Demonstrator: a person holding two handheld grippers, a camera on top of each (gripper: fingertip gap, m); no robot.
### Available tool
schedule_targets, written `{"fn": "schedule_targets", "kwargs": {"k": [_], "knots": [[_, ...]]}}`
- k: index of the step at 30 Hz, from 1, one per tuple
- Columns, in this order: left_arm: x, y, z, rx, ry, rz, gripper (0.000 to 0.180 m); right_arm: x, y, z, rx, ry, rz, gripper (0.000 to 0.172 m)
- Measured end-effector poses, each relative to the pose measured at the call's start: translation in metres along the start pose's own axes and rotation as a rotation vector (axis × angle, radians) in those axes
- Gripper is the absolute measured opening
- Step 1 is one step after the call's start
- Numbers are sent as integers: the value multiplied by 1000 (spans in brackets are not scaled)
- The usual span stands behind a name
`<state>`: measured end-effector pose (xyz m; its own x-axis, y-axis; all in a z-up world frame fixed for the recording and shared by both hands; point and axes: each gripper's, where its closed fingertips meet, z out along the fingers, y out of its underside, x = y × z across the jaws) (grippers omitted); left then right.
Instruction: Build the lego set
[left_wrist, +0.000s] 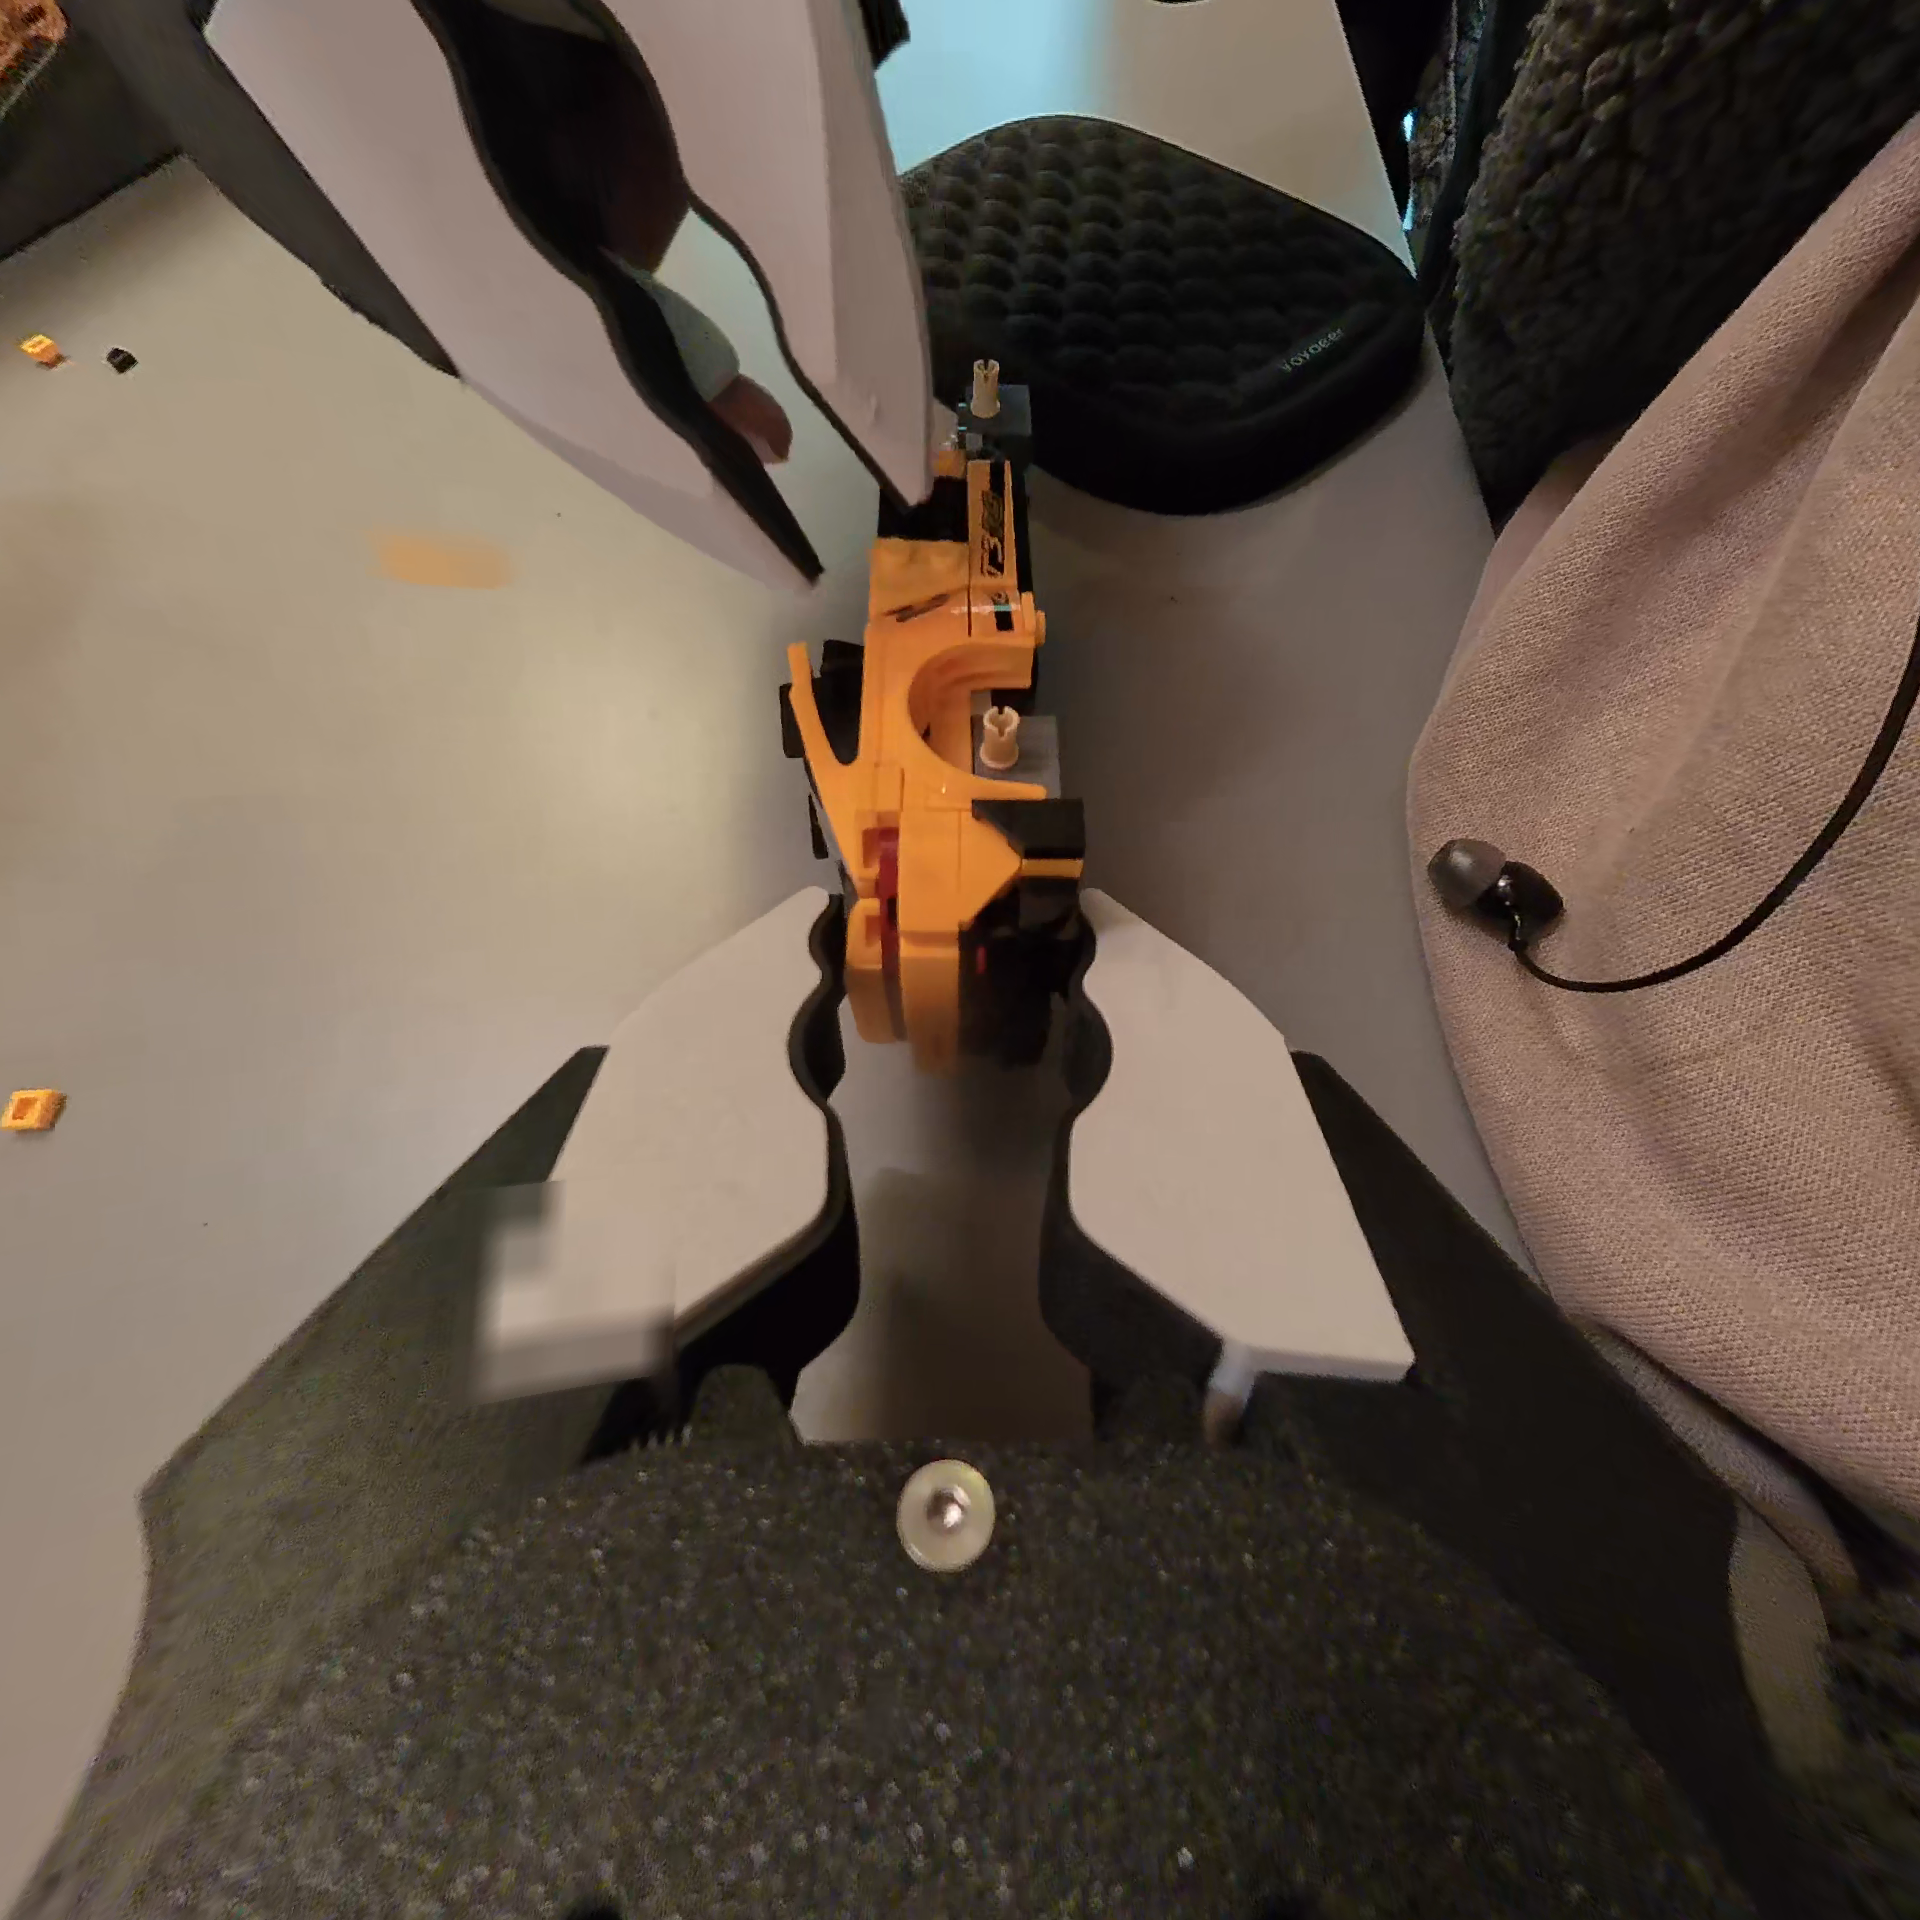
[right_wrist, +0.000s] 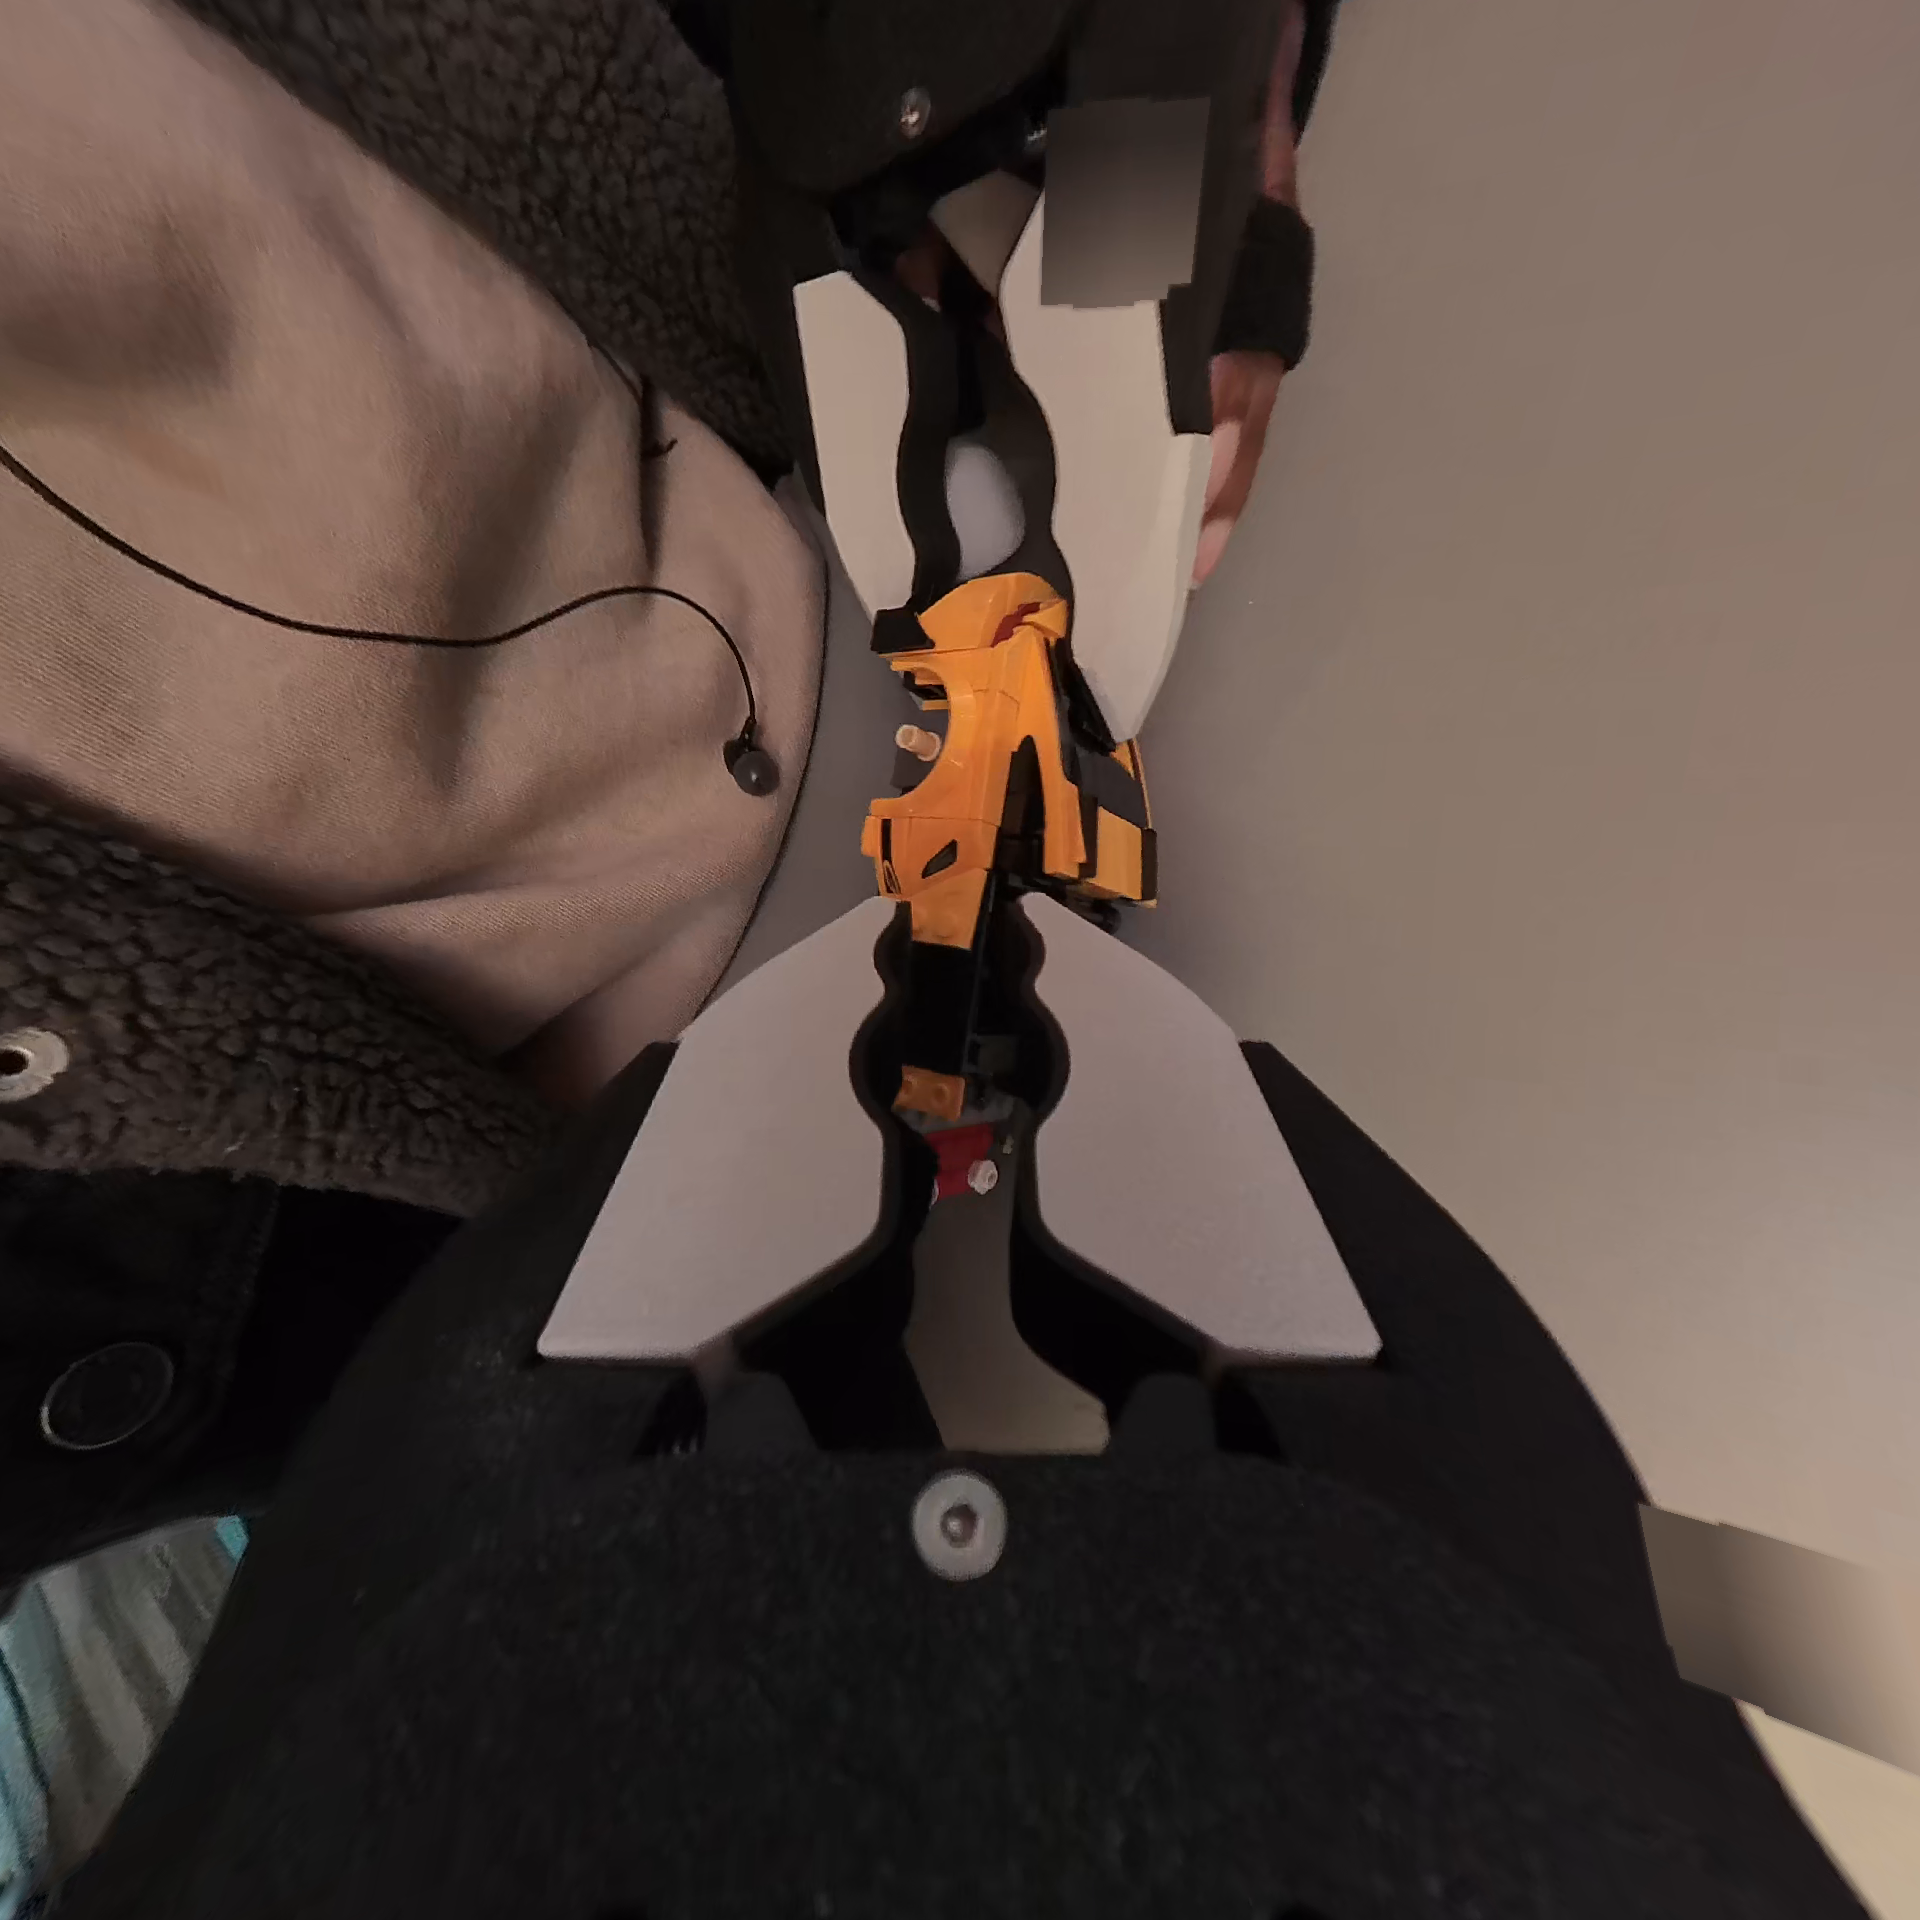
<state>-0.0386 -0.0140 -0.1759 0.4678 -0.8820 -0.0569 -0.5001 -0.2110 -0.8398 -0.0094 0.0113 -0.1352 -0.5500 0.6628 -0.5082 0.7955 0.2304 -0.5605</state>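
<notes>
Orange-and-black brick car at frame centre, turned on its side, wheels missing, beige axle pins bare; clamped at one end by left gripper, narrowly at other end by right gripper; above grey table.

Each camera sits just behind its own fingers, looking along them from very close. The two views face each other: both share the toy car between them, the pale table, and the opposite gripper beyond it.
</notes>
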Motion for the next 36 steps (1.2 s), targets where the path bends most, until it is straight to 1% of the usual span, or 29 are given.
{"fn": "schedule_targets", "kwargs": {"k": [5,7,9,17,20,25,33,36], "knots": [[-2,0,0,-2,-35,55,39,-4,1,0,28,-88,144,22],[-2,0,0,-2,-44,75,39,-4,5,3,8,-104,190,28],[-2,0,1,-3,-53,95,39,-4,6,5,-14,-105,212,29],[-2,0,1,-15,-99,159,39,-6,10,14,-74,-137,257,22],[-2,0,1,-21,-110,182,39,-8,11,16,-73,-165,277,20],[-2,0,2,-29,-124,205,39,-13,10,17,-42,-244,337,13],[1,0,4,-34,-147,283,39,-21,12,21,-37,-398,405,8],[2,0,4,-38,-153,306,39,-23,12,22,-41,-410,393,6]]}}
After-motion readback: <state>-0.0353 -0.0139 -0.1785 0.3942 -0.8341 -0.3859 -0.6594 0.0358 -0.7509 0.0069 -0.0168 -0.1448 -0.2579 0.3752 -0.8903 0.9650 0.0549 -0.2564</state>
